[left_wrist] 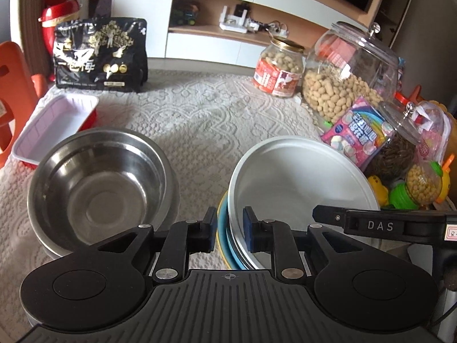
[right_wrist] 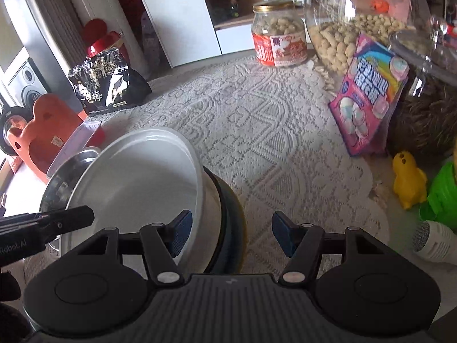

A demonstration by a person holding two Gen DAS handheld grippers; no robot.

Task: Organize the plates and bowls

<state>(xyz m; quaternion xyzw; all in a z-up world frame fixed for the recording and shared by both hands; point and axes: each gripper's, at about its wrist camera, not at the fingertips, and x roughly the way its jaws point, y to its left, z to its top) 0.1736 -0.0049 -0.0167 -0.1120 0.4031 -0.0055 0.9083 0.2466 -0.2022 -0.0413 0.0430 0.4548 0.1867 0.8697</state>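
The white plate tops a stack near the surface's front edge; the left gripper straddles its near rim, jaws unclenched, while the right gripper, jaws released, straddles its right rim.

A white lace tablecloth covers the table. At its far left stands a black snack bag with gold print, upright, and behind it a red container. A red tray with a white inside lies near the bag. On the right stand a labelled jar of peanuts (gold lid on) and a large glass jar of peanuts. A pink marshmallow packet leans against a lidded glass jar of dark contents. A yellow duck toy sits by a green toy.
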